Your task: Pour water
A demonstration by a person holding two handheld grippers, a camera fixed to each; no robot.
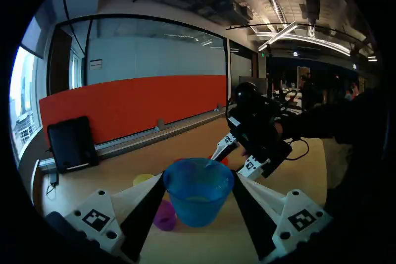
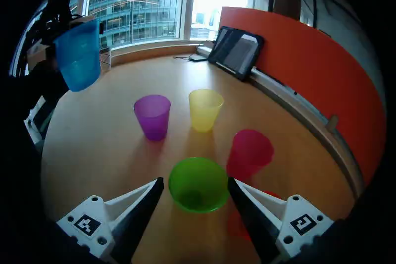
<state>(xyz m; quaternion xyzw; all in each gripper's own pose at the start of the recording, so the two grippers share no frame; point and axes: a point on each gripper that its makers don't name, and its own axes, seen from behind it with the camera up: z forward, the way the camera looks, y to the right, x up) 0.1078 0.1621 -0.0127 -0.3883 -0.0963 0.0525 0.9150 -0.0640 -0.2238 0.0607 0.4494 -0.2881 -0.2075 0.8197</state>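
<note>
You're pinching the blue cup [image 1: 198,199] with the left gripper [image 1: 198,177], both fingers pressing on its sides at the bottom middle of the left gripper view. It's standing upright, mouth up, long axis running straight up the frame. There's a pale patch showing at the bottom of it, but I can't tell if that's water.

In the right gripper view that same blue cup [image 2: 78,61] is hanging in the air at the upper left, well clear of the table [image 2: 94,140], rim up and leaning just a touch.

Your right gripper [image 2: 194,181] is closing on the green cup [image 2: 198,184], a finger against each side, low in the middle of the frame. Its mouth is opening up toward the camera, and I can't tell whether anything's in it.

Further up the table, the purple cup [image 2: 152,115] and yellow cup [image 2: 205,109] are sitting side by side, upright and apart. The pink cup [image 2: 250,154] is sitting just beside the green one, to its upper right. A black tablet [image 2: 237,51] is leaning by the orange wall [image 2: 307,61] near the top.
</note>
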